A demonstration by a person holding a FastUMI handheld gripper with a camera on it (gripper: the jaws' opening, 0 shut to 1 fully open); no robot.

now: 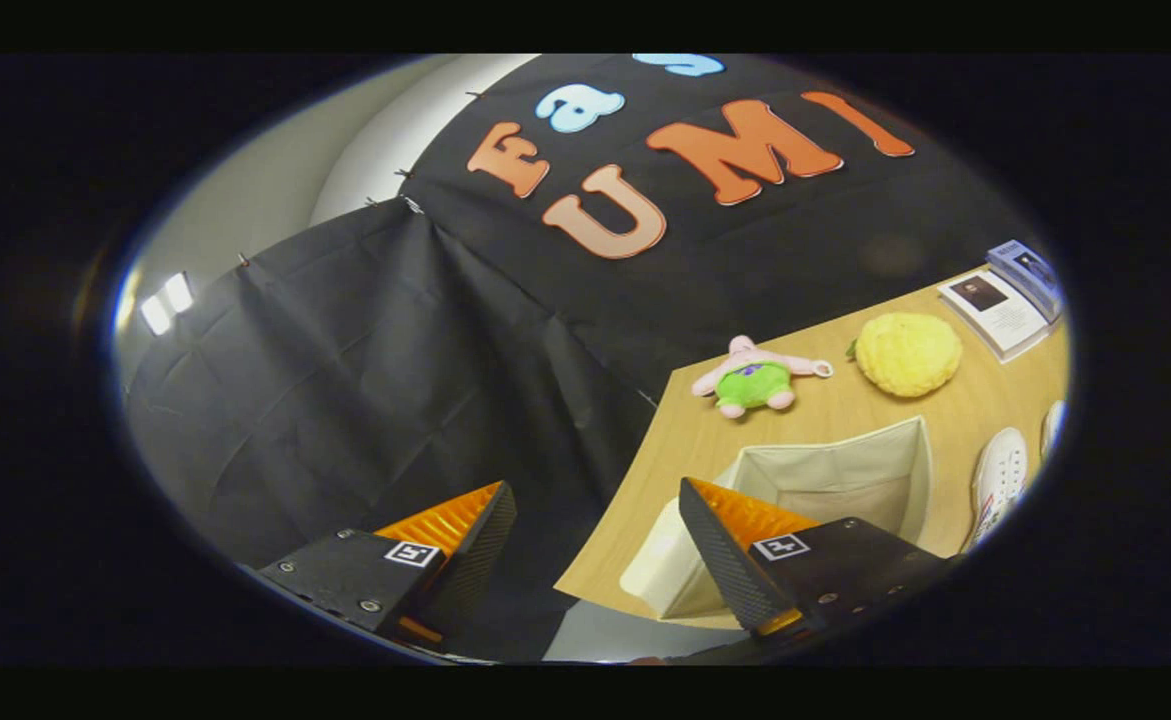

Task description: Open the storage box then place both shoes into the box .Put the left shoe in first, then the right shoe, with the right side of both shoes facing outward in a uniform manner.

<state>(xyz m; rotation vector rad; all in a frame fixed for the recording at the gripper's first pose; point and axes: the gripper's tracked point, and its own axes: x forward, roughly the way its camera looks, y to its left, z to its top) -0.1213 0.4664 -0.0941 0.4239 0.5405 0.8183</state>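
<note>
Storage box (825, 470): near corner hidden behind right finger (735, 560); interior floor not visible. White shoe (997, 480): heel end cut off by view limit. Second shoe (1052, 428): sliver only, left or right undeterminable. Booklets (1007, 300): print too small. Gripper (595, 545): finger bases cut off.

The tool (585, 530) hangs tilted, fingers spread wide, gripping nothing.

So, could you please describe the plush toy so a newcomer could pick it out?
On the wooden table, beyond the open gripper, stands a beige fabric box. Just past it lies the plush toy: pink, in green shorts, unlike the round yellow ball beside it.
</note>
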